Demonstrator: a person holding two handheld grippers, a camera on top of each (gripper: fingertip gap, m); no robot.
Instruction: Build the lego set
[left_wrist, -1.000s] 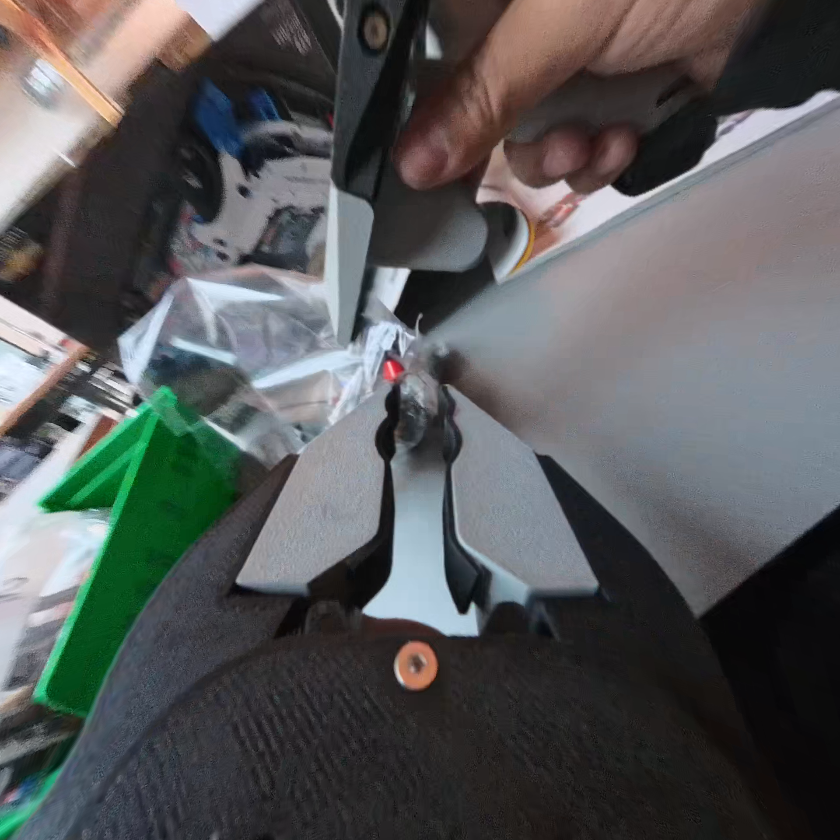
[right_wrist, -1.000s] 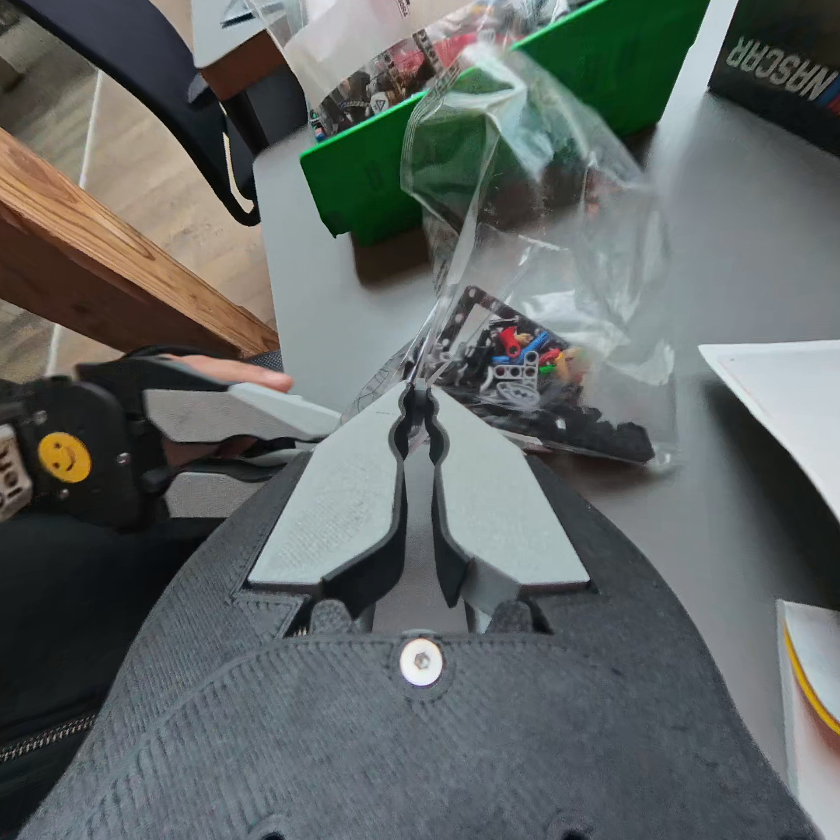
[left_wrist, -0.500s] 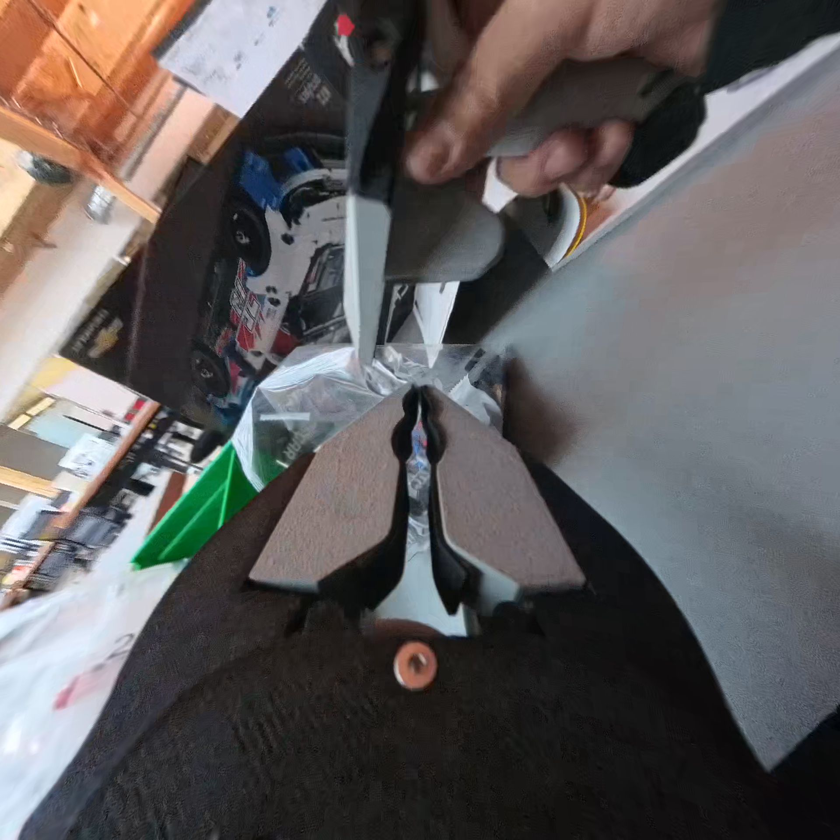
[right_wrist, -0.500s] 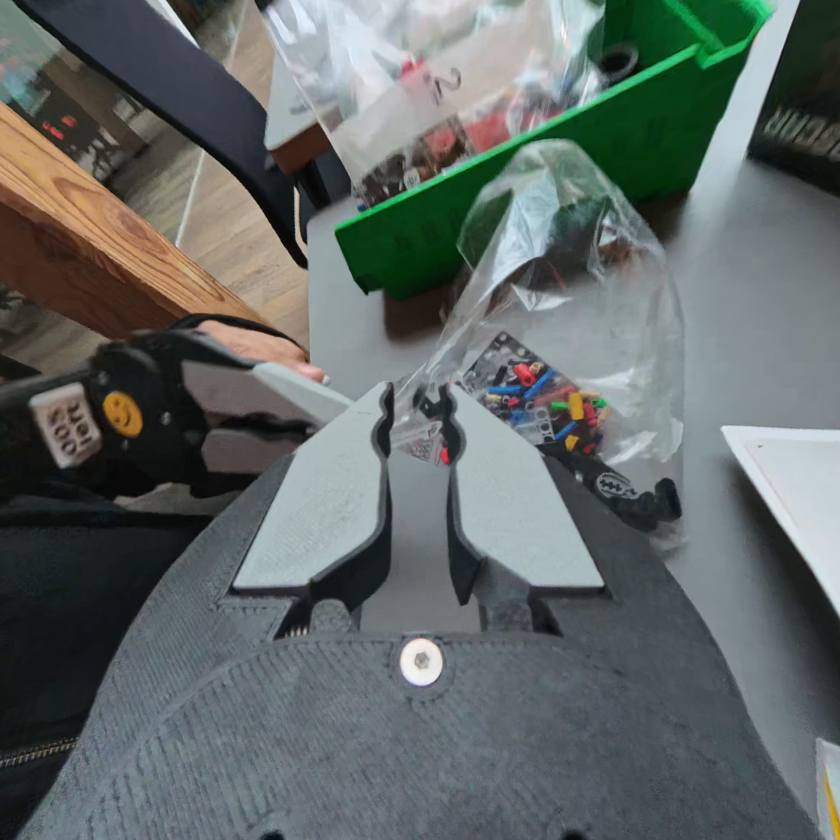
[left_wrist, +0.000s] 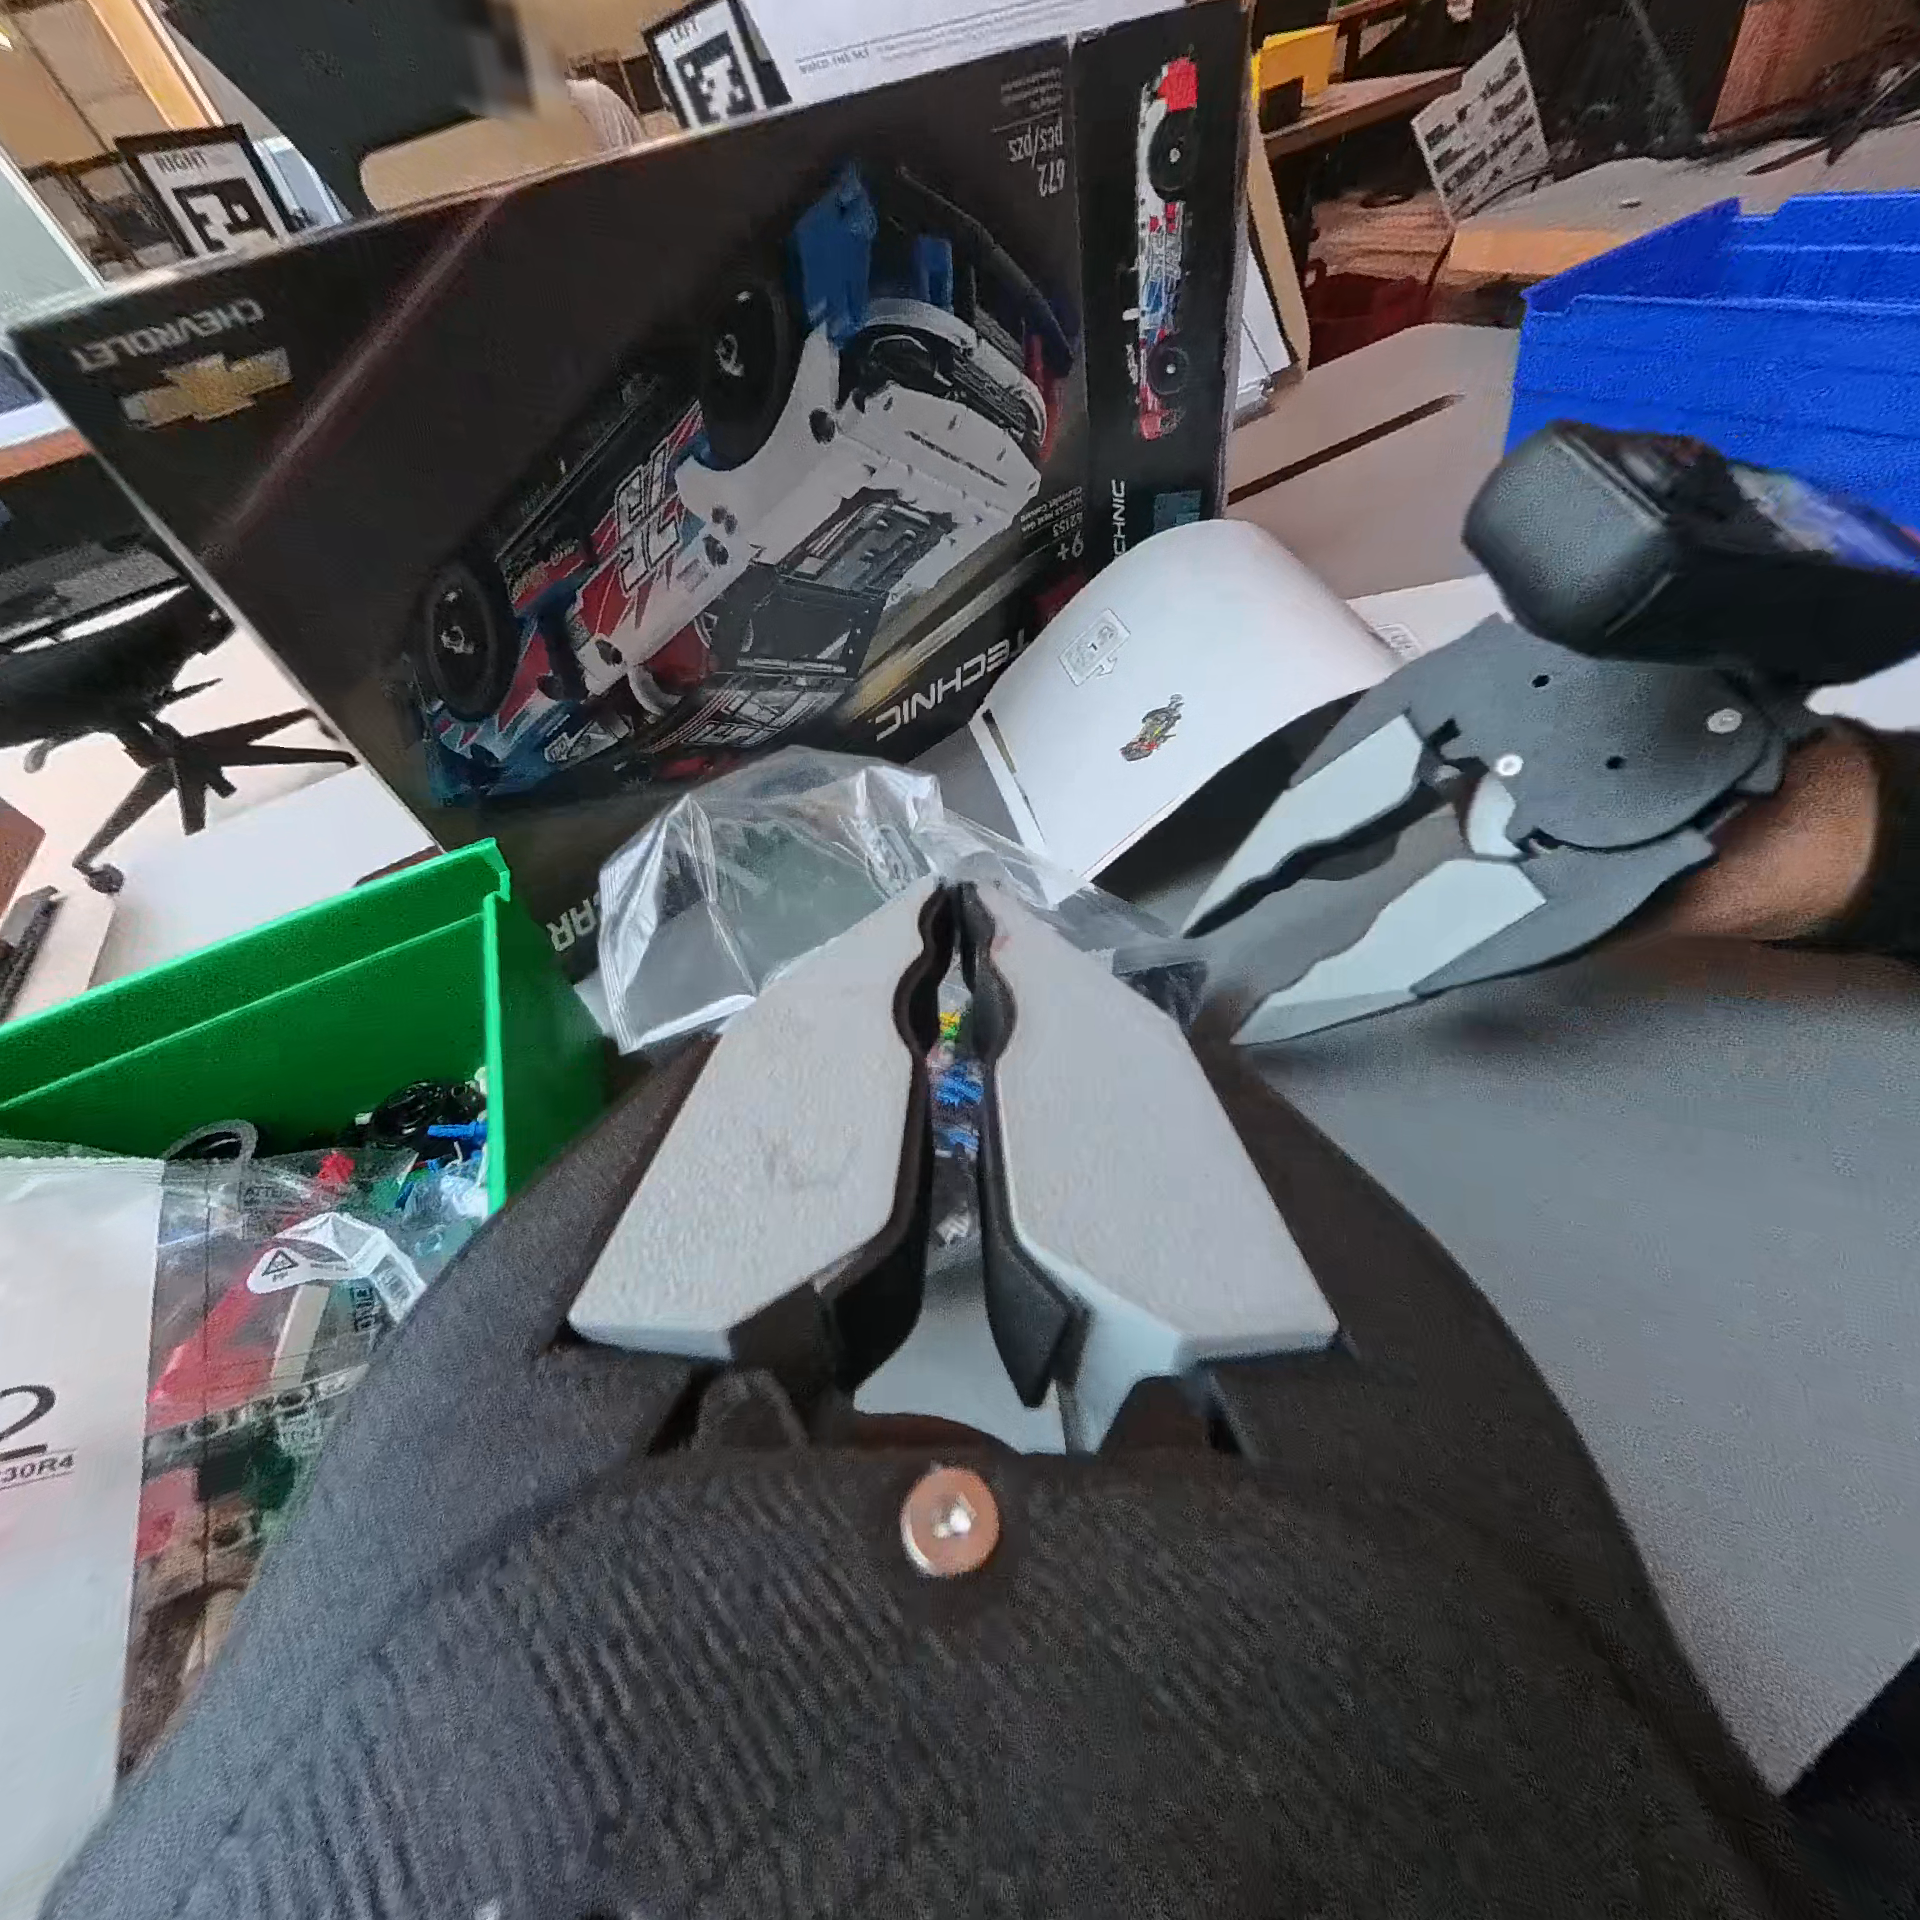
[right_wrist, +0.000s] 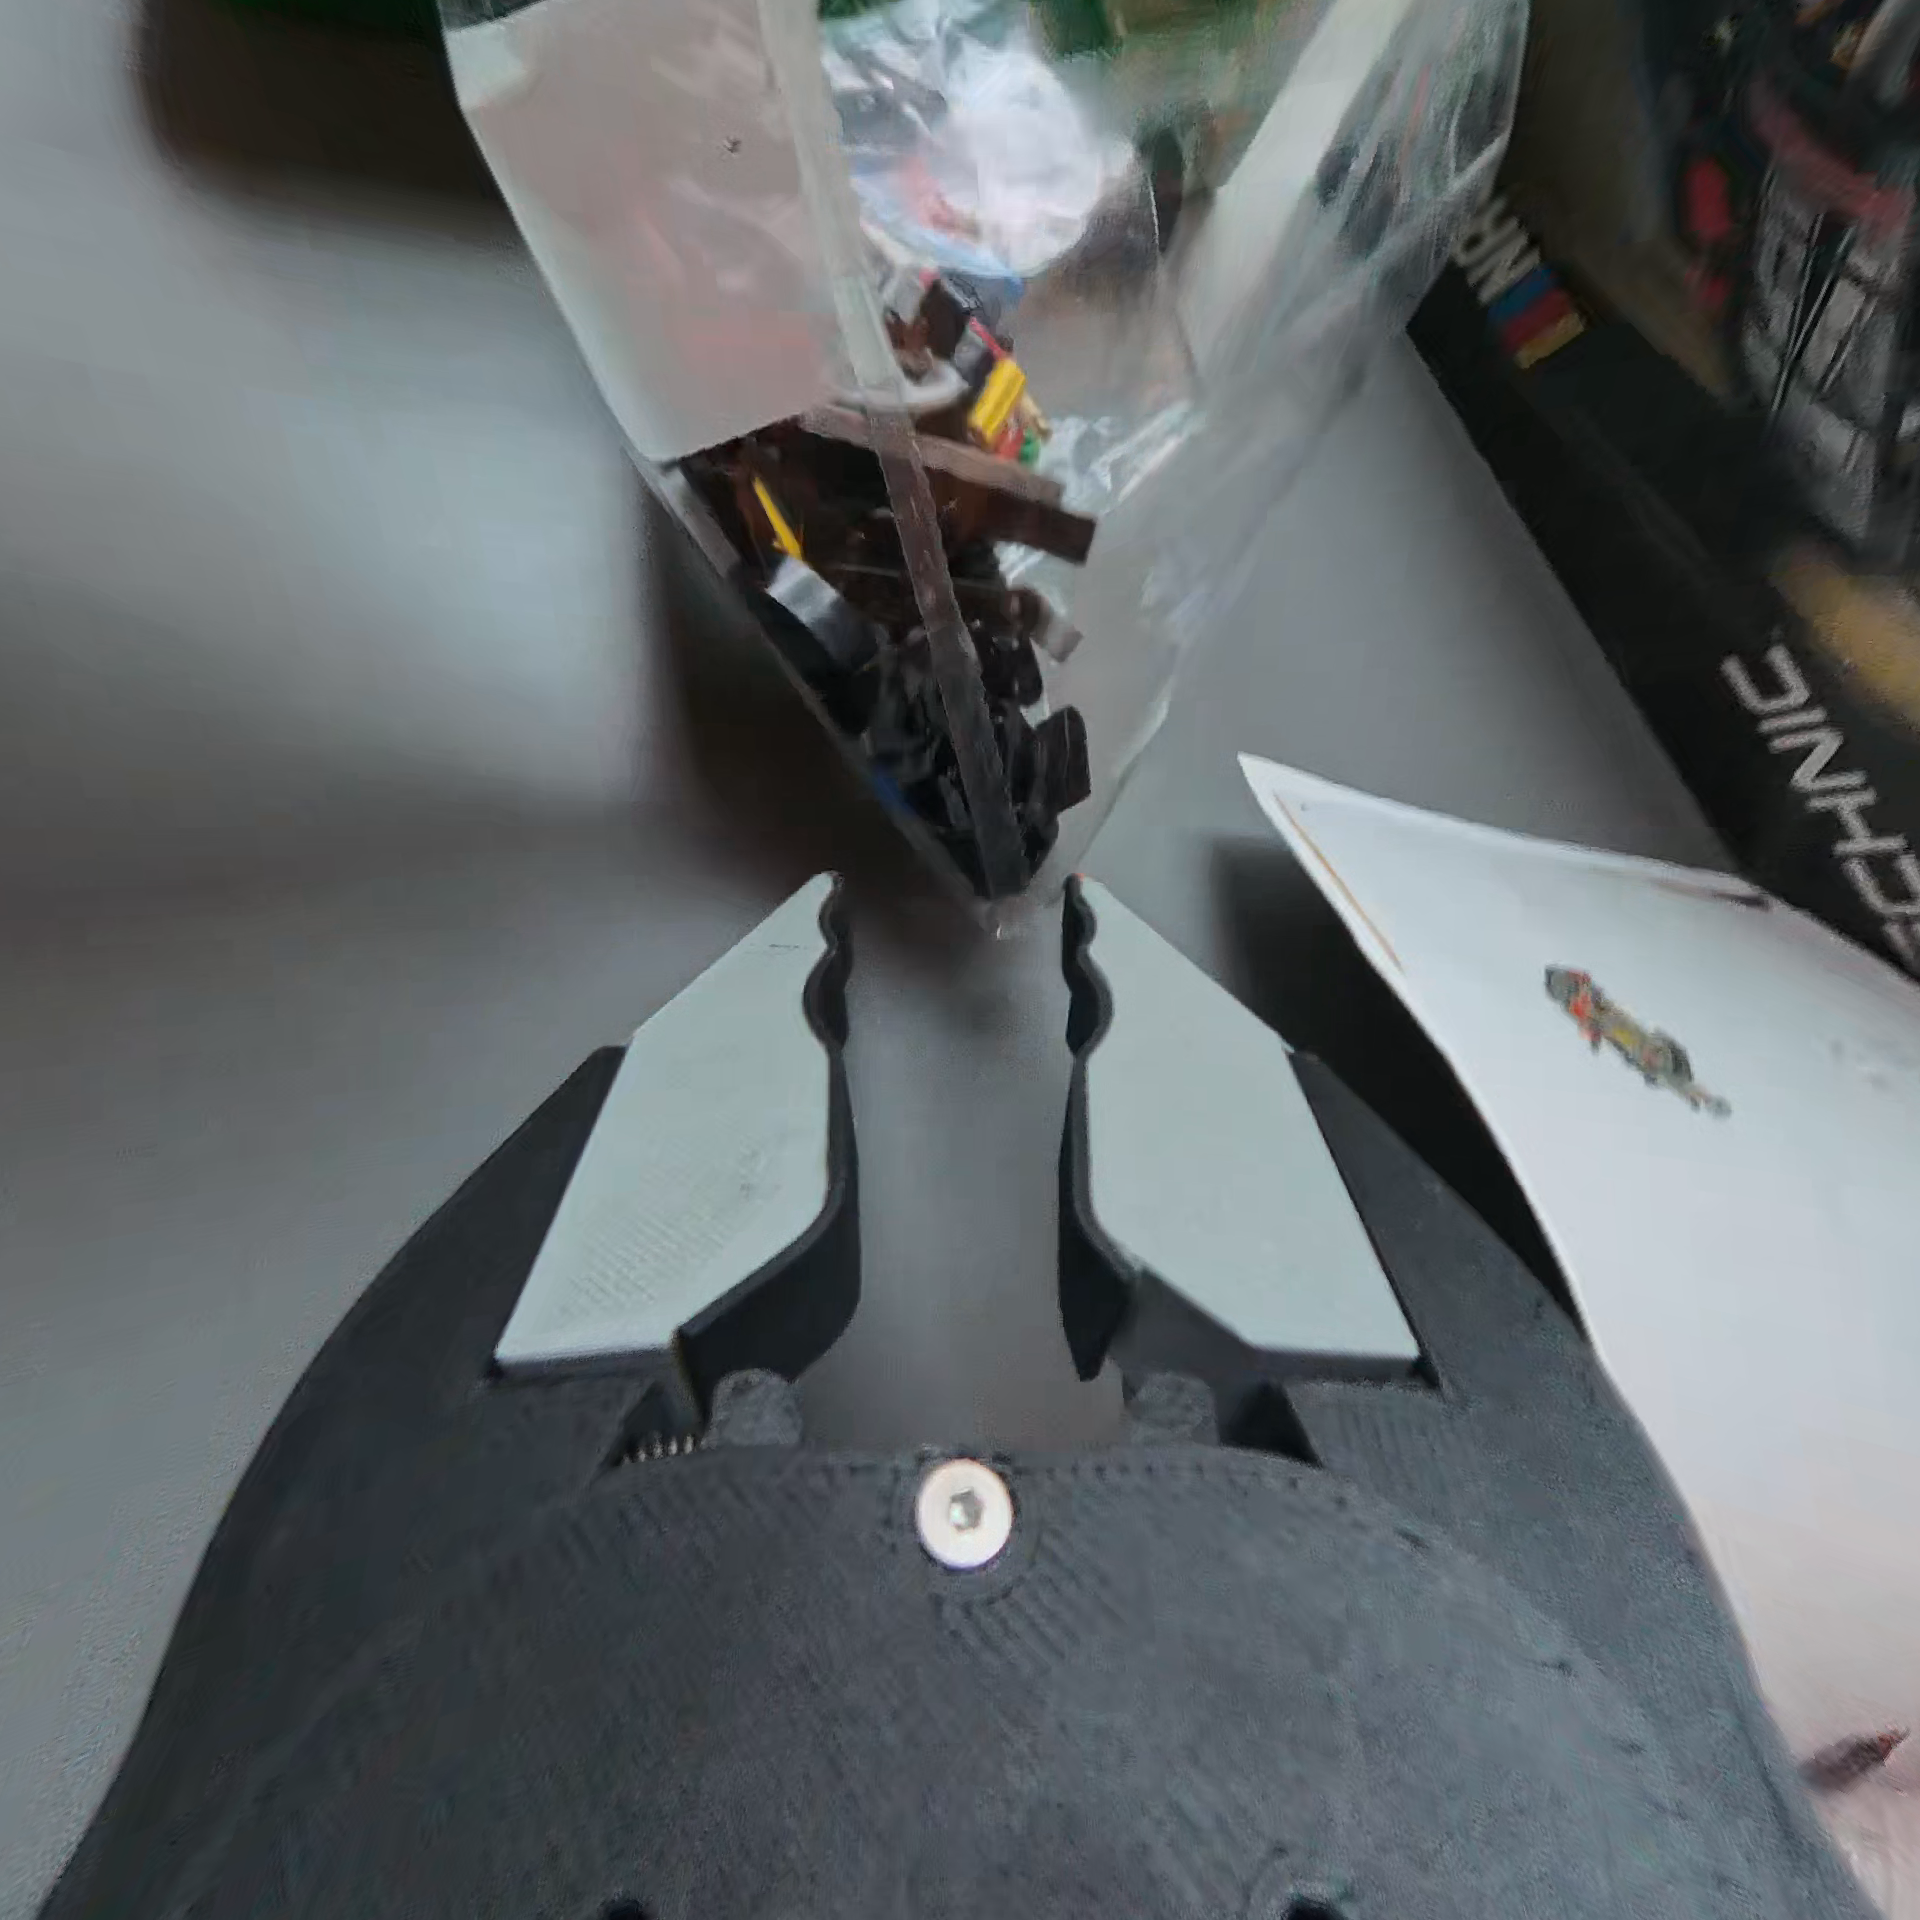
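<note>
A clear plastic bag (left_wrist: 769, 894) of small lego pieces lies in front of the black lego box (left_wrist: 623, 468). My left gripper (left_wrist: 958, 906) is shut on the bag's plastic; coloured pieces show through the gap behind its tips. In the right wrist view the bag (right_wrist: 935, 623) hangs tilted, with dark pieces gathered in its lower corner. My right gripper (right_wrist: 954, 914) is open, and that corner sits between its tips, close to the right finger. The right gripper also shows in the left wrist view (left_wrist: 1247, 977), held by a hand just right of the bag.
A green bin (left_wrist: 260, 1018) with more bags of pieces stands at the left. A white instruction booklet (left_wrist: 1174, 675) lies curled beside the box and shows in the right wrist view (right_wrist: 1558, 1091). A blue bin (left_wrist: 1745, 312) stands at the back right. The grey table (left_wrist: 1558, 1247) extends right.
My right gripper has opened and let go of the bag. My left gripper stays shut on the bag and has swung round to face the box.
</note>
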